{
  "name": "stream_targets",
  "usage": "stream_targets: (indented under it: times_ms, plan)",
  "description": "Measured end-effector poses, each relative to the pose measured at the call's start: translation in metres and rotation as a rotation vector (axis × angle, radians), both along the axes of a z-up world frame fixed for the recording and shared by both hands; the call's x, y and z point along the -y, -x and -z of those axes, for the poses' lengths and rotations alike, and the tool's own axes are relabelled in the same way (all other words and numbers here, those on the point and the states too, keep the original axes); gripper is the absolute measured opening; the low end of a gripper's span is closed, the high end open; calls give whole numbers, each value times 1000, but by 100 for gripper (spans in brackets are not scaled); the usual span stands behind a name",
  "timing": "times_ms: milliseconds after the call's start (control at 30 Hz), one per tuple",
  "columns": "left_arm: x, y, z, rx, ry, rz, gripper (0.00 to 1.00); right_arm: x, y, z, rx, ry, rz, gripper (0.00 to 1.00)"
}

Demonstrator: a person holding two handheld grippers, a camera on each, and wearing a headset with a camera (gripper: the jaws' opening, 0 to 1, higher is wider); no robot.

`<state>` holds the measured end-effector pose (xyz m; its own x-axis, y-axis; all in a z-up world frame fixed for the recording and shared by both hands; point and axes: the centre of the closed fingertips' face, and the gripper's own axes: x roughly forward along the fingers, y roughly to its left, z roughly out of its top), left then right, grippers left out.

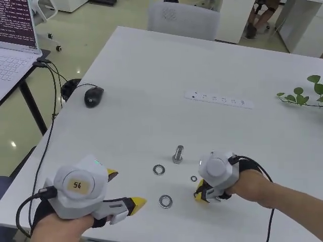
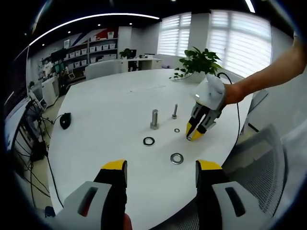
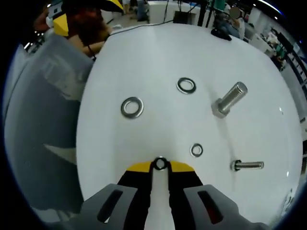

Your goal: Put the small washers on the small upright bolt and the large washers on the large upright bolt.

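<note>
The large upright bolt [image 1: 178,154] stands mid-table, and the small bolt [image 2: 175,111] stands just beyond it in the left gripper view. Two large washers [image 1: 159,169] [image 1: 165,201] lie flat near the large bolt. One small washer [image 1: 194,178] lies beside my right gripper [image 1: 202,194]. That gripper points down at the table, shut on another small washer [image 3: 159,159] at its yellow tips. In its own view my right gripper [image 3: 159,166] is short of the small bolt [image 3: 247,165]. My left gripper [image 1: 124,189] hovers open at the front left, holding nothing.
A black mouse [image 1: 93,96] and its cable lie at the table's left edge. A white power strip [image 1: 218,99] sits behind the bolts. A plant sprig [image 1: 303,93] reaches in at the right. A laptop [image 1: 15,40] stands on a side desk, and a chair [image 1: 184,20] at the far edge.
</note>
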<state>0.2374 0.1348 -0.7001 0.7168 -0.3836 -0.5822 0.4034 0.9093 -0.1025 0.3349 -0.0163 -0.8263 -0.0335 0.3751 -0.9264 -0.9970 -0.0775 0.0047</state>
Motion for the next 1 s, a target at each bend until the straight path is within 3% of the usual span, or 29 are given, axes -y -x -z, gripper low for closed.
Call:
stream_targets:
  times_ms: [367,567,1000]
  plan:
    - [3,0,2,-6,-2,10,57,0,-6,-6,-24,-66,111,13]
    - [3,-2,0,-2,-1,13,57,2,-11,-11,-12,-84,145,13]
    - [4,-4,-1,0,-2,19,57,29,-53,-36,37,-124,283,13]
